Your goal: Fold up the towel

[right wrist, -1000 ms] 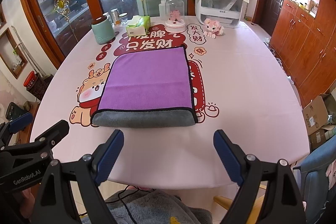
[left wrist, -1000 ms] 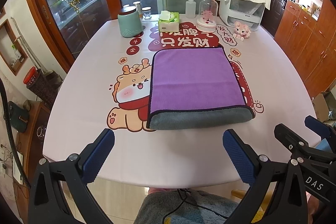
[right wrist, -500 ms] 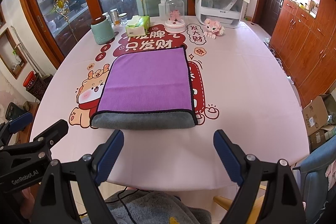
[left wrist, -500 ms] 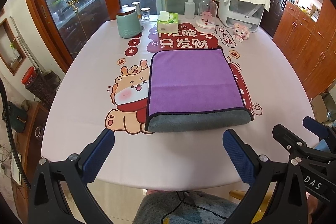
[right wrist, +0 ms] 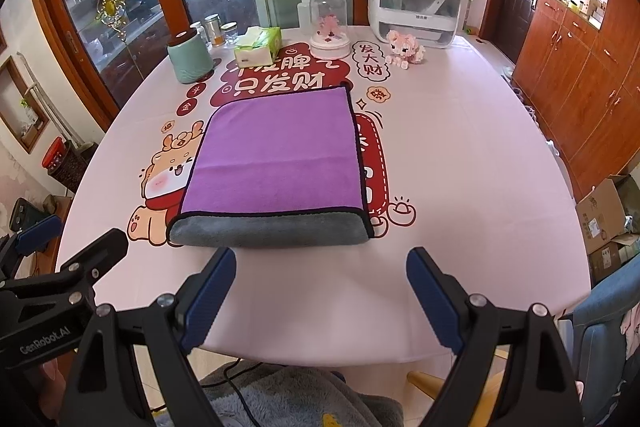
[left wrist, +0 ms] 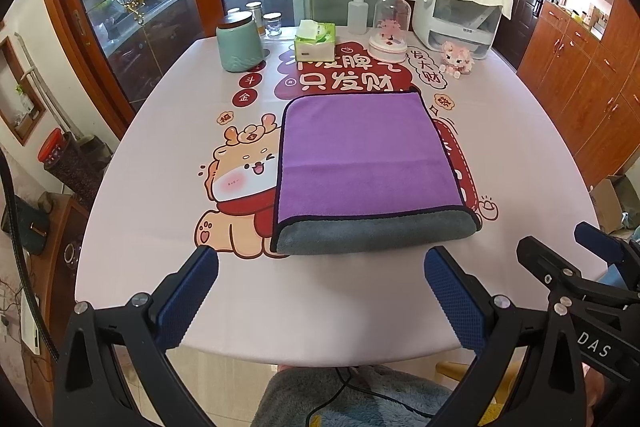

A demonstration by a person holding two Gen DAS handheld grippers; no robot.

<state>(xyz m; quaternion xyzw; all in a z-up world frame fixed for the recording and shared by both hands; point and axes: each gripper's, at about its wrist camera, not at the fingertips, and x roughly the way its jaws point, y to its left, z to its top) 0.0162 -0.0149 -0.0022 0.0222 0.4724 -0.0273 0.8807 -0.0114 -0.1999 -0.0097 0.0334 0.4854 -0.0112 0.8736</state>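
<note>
A purple towel [left wrist: 364, 155] with a grey underside lies folded flat on the pink printed tablecloth [left wrist: 160, 187]. Its grey folded edge faces me; the towel also shows in the right wrist view [right wrist: 280, 155]. My left gripper [left wrist: 320, 291] is open and empty, held over the table's near edge, short of the towel. My right gripper [right wrist: 320, 287] is open and empty, also at the near edge, just short of the grey fold. Each gripper shows at the side of the other's view.
At the table's far end stand a teal canister [left wrist: 239, 43], a tissue box [left wrist: 315, 41], a squeeze bottle [left wrist: 357, 13], a glass dome [left wrist: 390, 33], a pink toy [left wrist: 456, 59] and a white appliance [left wrist: 460, 11]. Wooden cabinets [right wrist: 580, 67] line the right.
Both grippers have drifted slightly; the towel sits a little lower and closer in both views. Both stay open and the towel has not moved on the table.
</note>
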